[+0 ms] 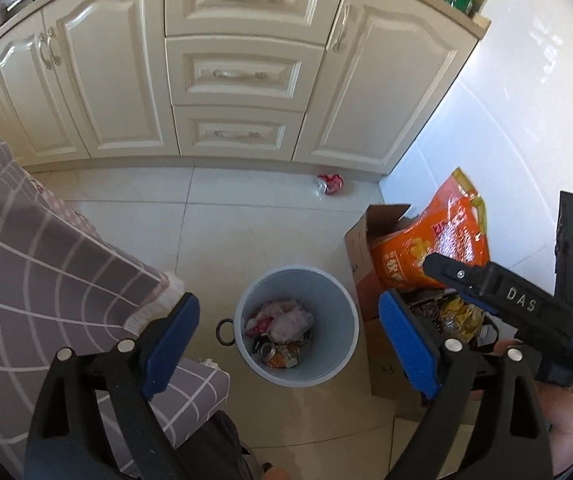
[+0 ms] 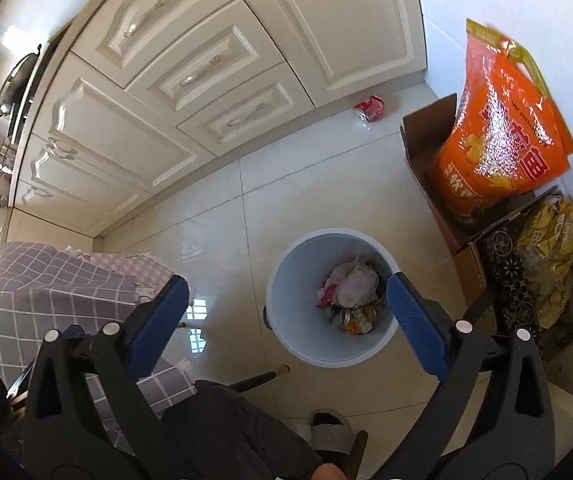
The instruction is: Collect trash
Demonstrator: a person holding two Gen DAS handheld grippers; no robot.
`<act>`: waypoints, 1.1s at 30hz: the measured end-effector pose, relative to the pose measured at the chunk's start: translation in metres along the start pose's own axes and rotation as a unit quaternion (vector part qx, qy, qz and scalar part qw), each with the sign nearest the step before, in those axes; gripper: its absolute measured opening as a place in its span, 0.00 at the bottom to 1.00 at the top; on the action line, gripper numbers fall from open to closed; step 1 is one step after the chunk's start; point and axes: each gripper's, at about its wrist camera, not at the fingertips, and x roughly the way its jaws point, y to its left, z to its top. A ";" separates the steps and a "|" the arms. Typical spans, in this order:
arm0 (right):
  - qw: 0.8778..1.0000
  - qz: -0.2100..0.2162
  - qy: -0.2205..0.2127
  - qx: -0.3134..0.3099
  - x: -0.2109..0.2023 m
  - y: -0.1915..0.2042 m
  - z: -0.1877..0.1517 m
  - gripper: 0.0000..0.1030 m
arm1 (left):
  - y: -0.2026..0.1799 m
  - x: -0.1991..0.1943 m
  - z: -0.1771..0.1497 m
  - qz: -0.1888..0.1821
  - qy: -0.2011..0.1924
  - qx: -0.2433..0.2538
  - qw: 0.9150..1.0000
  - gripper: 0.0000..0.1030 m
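Between both pairs of blue-padded fingers, a pale blue trash bin (image 1: 296, 326) stands on the tiled floor, already holding trash.

Both the left gripper (image 1: 289, 348) and the right gripper (image 2: 287, 324) have their fingers spread wide apart, holding nothing. Inside the bin (image 2: 329, 298) lie crumpled white wrapping, a pink packet and crushed cans. Beyond the fingertips, a crushed red can (image 1: 330, 183) lies on the floor just beside the cream cabinets (image 1: 242, 60). Only the left view shows the right gripper's black body, marked DAS, beside its right finger. Only the right view shows a slippered foot (image 2: 331, 428) below the fingers and a wok (image 2: 14, 84) far left. Right of the fingers, an orange bag (image 2: 502, 140) sits in a cardboard box (image 2: 422, 132).
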 end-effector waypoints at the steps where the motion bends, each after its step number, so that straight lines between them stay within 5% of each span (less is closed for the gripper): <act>1: 1.000 0.002 -0.004 -0.002 -0.005 0.004 0.000 0.94 | -0.001 -0.008 0.000 -0.001 -0.005 0.002 1.000 0.87; 12: 0.994 0.062 -0.072 -0.056 -0.086 0.086 -0.002 0.94 | 0.002 -0.121 0.003 0.023 -0.096 0.002 0.995 0.91; 19: 0.983 0.121 -0.091 -0.102 -0.126 0.157 -0.019 0.94 | 0.039 -0.203 -0.007 0.048 -0.157 -0.021 0.986 0.92; 28: 0.960 0.179 -0.101 -0.189 -0.159 0.269 -0.060 0.94 | 0.120 -0.288 -0.028 0.122 -0.215 -0.064 0.967 0.92; 33: 0.942 0.199 -0.107 -0.249 -0.170 0.336 -0.093 0.94 | 0.168 -0.345 -0.051 0.184 -0.254 -0.097 0.945 0.92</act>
